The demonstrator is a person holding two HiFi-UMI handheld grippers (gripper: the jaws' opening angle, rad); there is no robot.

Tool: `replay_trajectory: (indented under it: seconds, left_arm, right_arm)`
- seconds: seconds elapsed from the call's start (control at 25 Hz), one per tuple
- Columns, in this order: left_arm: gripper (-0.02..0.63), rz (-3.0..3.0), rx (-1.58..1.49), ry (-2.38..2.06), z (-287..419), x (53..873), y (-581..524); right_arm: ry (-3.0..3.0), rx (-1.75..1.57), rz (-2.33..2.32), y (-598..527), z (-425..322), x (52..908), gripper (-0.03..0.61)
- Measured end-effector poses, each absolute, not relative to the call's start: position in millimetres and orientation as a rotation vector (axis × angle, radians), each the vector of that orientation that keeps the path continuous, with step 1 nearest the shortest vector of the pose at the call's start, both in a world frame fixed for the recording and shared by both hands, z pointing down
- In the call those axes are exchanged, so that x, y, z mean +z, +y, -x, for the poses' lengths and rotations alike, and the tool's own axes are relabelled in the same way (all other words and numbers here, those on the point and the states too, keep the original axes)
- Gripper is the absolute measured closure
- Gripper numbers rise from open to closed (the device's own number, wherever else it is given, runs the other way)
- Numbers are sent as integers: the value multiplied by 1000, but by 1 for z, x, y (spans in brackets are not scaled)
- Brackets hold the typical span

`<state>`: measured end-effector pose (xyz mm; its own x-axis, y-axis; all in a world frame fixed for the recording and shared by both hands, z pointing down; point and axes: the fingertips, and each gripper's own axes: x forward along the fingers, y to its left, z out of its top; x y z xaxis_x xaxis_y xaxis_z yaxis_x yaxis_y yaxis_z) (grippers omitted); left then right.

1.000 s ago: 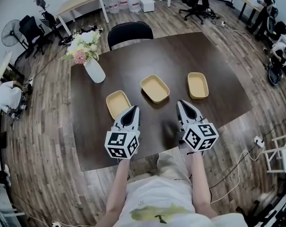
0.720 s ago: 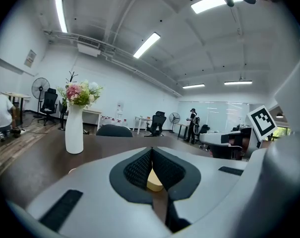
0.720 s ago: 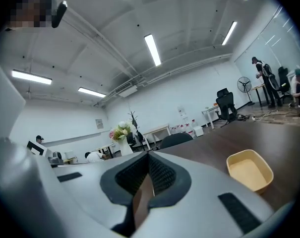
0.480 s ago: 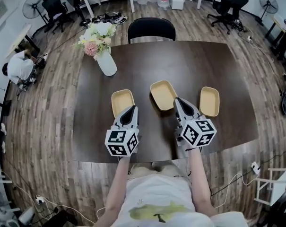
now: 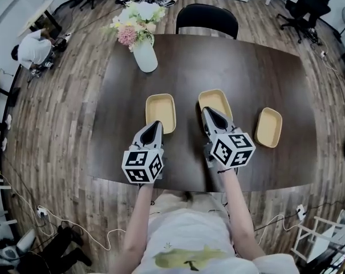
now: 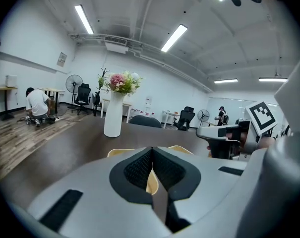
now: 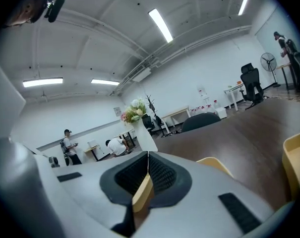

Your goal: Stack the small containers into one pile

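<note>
The small containers [image 5: 216, 100] are lying in a row across the bench [image 5: 246, 67] middle, likely light, stiff and slippery, so pinching a rim wall is looking best. The left claw [image 5: 155, 124] and right claw [image 5: 207, 112] are hovering shut, empty, at their near rims.

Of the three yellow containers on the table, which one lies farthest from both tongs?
The rightmost container, alone at the right. The left tongs sit at the left container's near rim, the right tongs at the middle container's.

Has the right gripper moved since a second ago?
Yes. The right gripper has moved toward the middle pale yellow shallow container; it now overlaps that container's near rim, having been short of it.
</note>
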<state>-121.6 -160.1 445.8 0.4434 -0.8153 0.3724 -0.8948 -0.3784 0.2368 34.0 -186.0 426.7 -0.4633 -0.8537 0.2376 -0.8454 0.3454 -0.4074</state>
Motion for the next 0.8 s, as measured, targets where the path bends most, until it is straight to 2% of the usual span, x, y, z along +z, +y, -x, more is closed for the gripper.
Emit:
replay_trajectory:
  seconds: [0.44, 0.48, 0.56, 0.8]
  left_arm:
    - [589, -2218, 310, -1460, 151, 476, -177]
    - [589, -2211, 312, -1459, 153, 479, -177]
    - [589, -2196, 316, -1456, 158, 484, -177]
    - [589, -2170, 323, -1441, 165, 496, -179]
  right_arm:
    - [2716, -1056, 1563, -219, 46, 507, 551]
    - [2713, -1082, 1568, -221, 50, 513, 543]
    - [2707, -1132, 1571, -223, 57, 523, 479]
    - [2737, -1253, 1633, -227, 73, 557, 426]
